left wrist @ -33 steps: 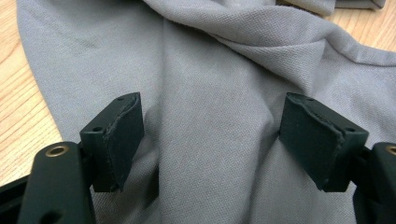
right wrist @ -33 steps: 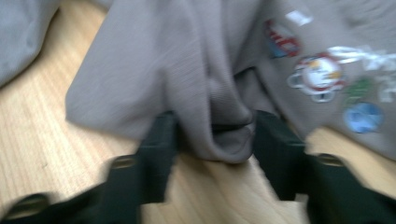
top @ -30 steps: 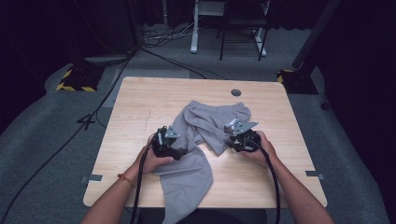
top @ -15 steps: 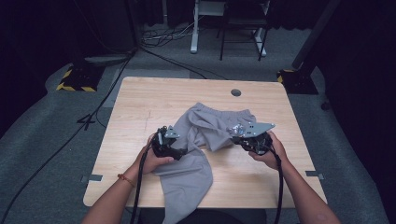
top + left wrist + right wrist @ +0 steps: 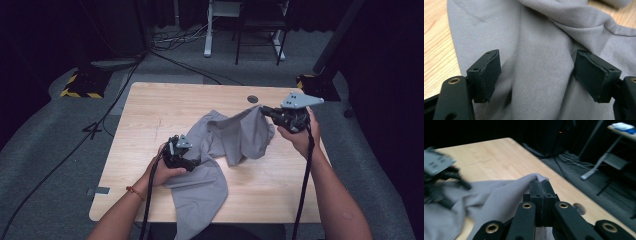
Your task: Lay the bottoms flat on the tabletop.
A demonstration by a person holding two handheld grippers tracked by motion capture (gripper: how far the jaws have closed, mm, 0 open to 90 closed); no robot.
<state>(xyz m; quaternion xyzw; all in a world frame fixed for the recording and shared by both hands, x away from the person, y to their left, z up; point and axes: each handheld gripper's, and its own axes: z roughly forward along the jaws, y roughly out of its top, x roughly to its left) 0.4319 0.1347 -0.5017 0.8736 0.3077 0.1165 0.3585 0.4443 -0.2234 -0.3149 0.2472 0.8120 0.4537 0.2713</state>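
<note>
Right gripper (image 5: 264,111): jaws pressed together on a pinch of the grey garment (image 5: 235,137); they have just been closing, with the cloth edge between them. In the right gripper view (image 5: 540,185) a small bump of fabric peeks over the tips of the closed pads.
Right gripper, position: held up above the far right part of the wooden table (image 5: 150,107), so the gripped cloth rises in a peak toward it.
Left gripper (image 5: 192,165): jaws wide apart. In the left gripper view (image 5: 536,72) both pads stand on either side of a soft fold of the garment, not squeezing it; whether the pads brush the cloth cannot be told.
Left gripper, position: low at the garment's near left side, close to the table top.
Grey garment: crumpled across the middle of the table, one part lifted at the right, another part spilling over the near edge.
Cut off: the overhanging part of the garment leaves the high view at the bottom.
Hard to make out: the blurred left gripper at the left of the right gripper view.
</note>
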